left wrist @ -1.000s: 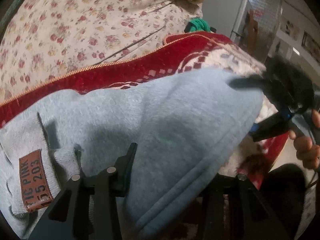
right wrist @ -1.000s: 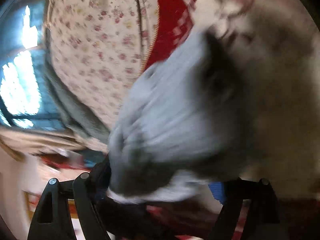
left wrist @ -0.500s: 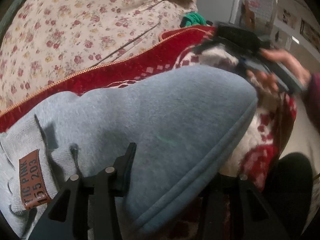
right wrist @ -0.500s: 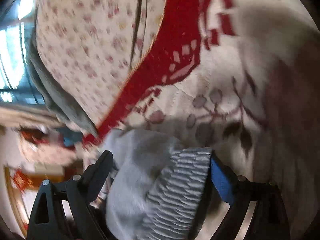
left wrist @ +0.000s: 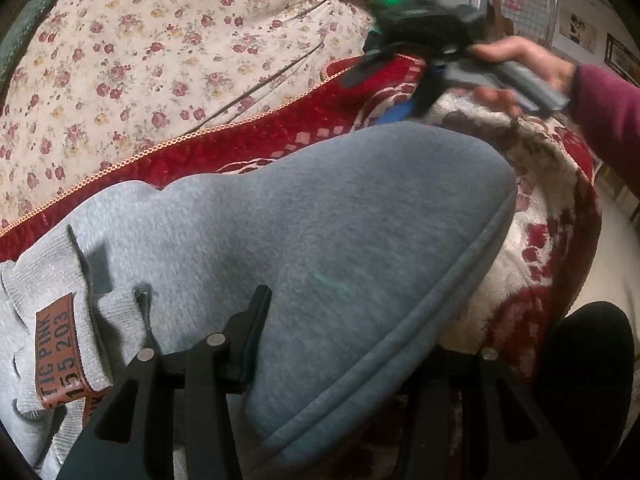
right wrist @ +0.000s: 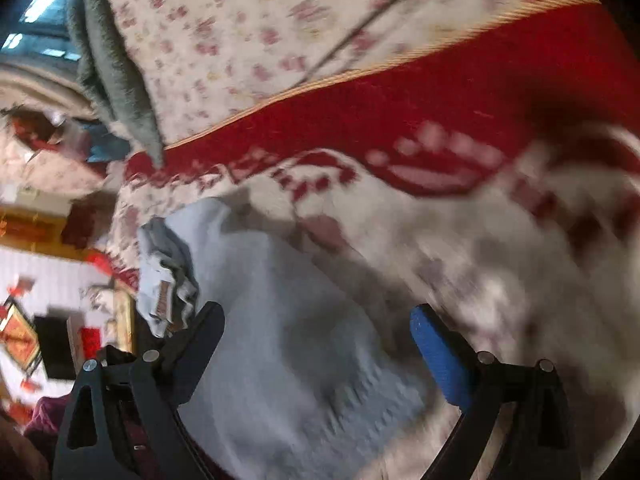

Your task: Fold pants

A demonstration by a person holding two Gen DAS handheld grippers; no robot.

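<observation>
Grey sweatpants (left wrist: 320,240) lie folded on a red and cream blanket (left wrist: 248,152). A brown leather tag (left wrist: 60,356) marks the waistband at the lower left. My left gripper (left wrist: 340,320) stands open with the folded edge of the pants between its fingers; the right finger is hidden under the cloth. My right gripper (right wrist: 316,320) is open and empty just above the pants (right wrist: 288,340). It also shows in the left wrist view (left wrist: 384,84), held by a hand above the blanket's far side.
A floral bedspread (left wrist: 140,60) covers the bed behind the blanket. A grey-green cloth (right wrist: 116,76) hangs at the bed's edge. A dark round object (left wrist: 588,360) sits at the lower right. The right wrist view is motion-blurred.
My right gripper let go of the pant end, opened and lifted away toward the far side of the blanket. The pants now lie folded over. My left gripper has stayed put.
</observation>
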